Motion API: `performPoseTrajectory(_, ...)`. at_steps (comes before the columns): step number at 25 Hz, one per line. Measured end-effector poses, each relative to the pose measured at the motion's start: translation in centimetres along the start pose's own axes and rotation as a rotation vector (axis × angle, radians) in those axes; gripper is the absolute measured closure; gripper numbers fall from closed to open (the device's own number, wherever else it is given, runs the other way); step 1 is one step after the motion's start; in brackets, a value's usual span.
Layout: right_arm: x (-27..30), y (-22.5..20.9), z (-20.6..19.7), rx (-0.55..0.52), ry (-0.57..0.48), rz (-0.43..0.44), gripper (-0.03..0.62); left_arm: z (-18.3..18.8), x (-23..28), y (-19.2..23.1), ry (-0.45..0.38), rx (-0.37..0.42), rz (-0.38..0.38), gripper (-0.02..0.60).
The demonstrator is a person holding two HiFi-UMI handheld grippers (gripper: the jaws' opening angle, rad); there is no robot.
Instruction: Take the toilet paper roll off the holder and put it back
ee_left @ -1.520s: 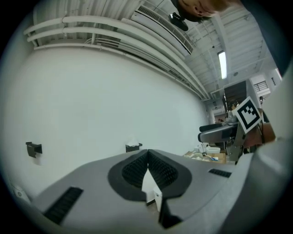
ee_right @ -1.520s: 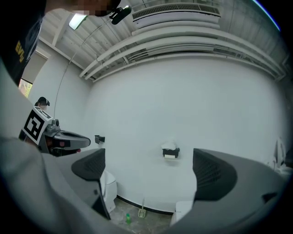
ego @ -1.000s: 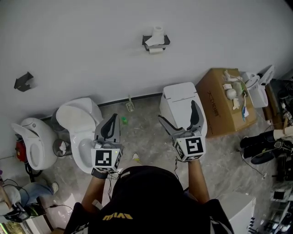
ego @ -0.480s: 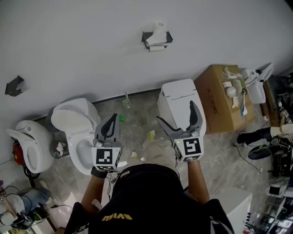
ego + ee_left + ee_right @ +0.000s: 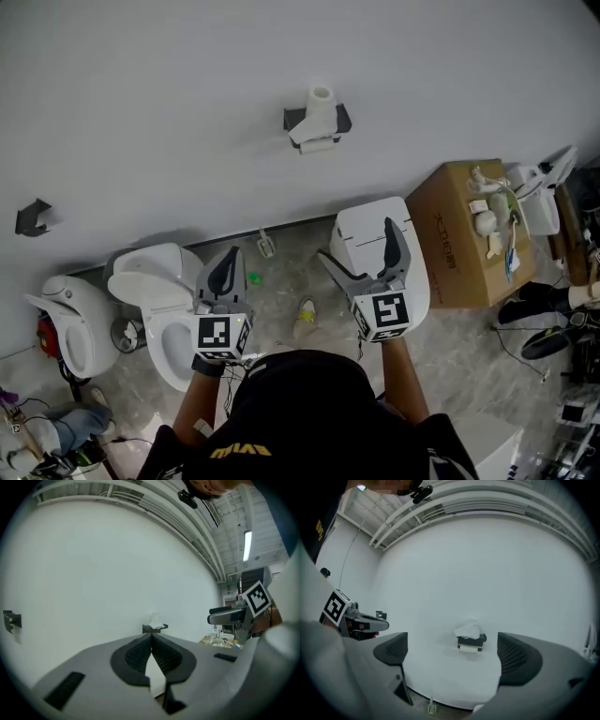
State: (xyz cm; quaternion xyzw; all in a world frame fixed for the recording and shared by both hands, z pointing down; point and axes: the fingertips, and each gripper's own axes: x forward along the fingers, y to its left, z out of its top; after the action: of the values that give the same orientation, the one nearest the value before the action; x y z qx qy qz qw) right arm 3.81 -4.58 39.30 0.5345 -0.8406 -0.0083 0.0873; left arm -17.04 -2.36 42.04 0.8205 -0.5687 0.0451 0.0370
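A white toilet paper roll (image 5: 320, 105) stands on end on top of a black wall holder (image 5: 328, 122), with a second roll (image 5: 317, 144) hung beneath it. Both grippers are held well short of the wall, apart from the holder. My left gripper (image 5: 228, 255) is shut with nothing in it. My right gripper (image 5: 358, 240) is open and empty. In the right gripper view the holder (image 5: 471, 641) and the crumpled paper (image 5: 468, 631) on top show between the spread jaws. In the left gripper view the holder (image 5: 153, 628) sits just above the closed jaw tips.
Below the wall are a white toilet (image 5: 159, 300), a second toilet (image 5: 70, 319) at the far left and a boxy white toilet (image 5: 370, 220). A cardboard box (image 5: 459, 244) with small items stands at the right. Another black bracket (image 5: 33, 216) is on the left wall.
The person has stepped closer to the wall, so the holder sits lower and larger in view. Both grippers keep their pose: left shut, right open.
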Motion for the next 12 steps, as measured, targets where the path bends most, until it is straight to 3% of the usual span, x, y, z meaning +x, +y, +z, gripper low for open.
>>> performPoseTrajectory(6, 4.8, -5.7, -0.4, 0.034, -0.01, 0.02, 0.011, 2.8, 7.4, -1.4, -0.003, 0.085, 0.002, 0.571)
performPoseTrajectory(12, 8.3, -10.0, -2.2, 0.039, 0.017, 0.038, 0.011, 4.1, 11.5, -0.7, -0.008, 0.078, 0.076, 0.571)
